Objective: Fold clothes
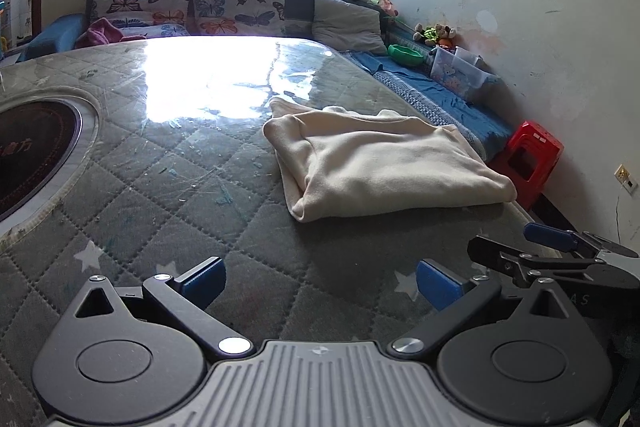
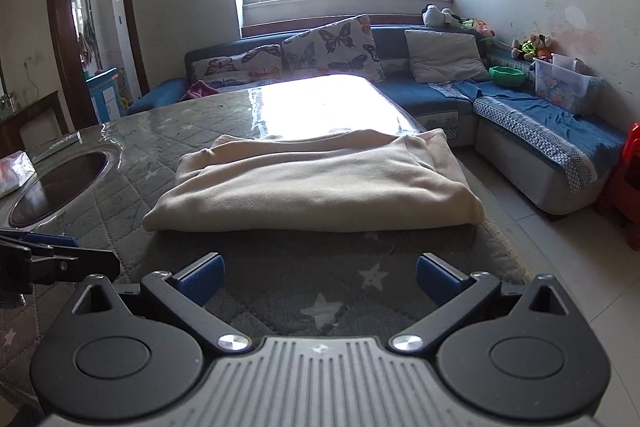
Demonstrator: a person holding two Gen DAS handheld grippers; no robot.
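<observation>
On a quilted, star-printed table cover (image 1: 168, 163) under clear plastic, seen from the left wrist camera, the left gripper (image 1: 320, 283) hovers low with its blue-padded fingers spread wide and nothing between them. Bare cover lies ahead of it and to its left, up to a round dark inset (image 1: 36, 155) set into the table near the left edge. The cream garment (image 1: 384, 167) rests ahead and to the right, close to the table's right edge, beyond which a red stool (image 1: 532, 159) stands on the floor. The garment is folded into a thick, roughly rectangular bundle with soft rounded edges and a loose corner poking out at the back. The right gripper (image 1: 560, 251) shows at the lower right, apart from the cloth.

From the right wrist camera, the right gripper (image 2: 320, 279) also stands wide open and empty, just short of the cream garment (image 2: 316, 183), which lies straight ahead with a strip of shadowed table cover (image 2: 280, 275) between. The near fold is a smooth rounded roll; layers stack behind it. The table's right edge runs close beside the bundle, with tiled floor (image 2: 540, 247) beyond and a blue corner sofa (image 2: 520, 115) further back. The left gripper (image 2: 44, 255) pokes in at the left edge; its opening cannot be made out here.
</observation>
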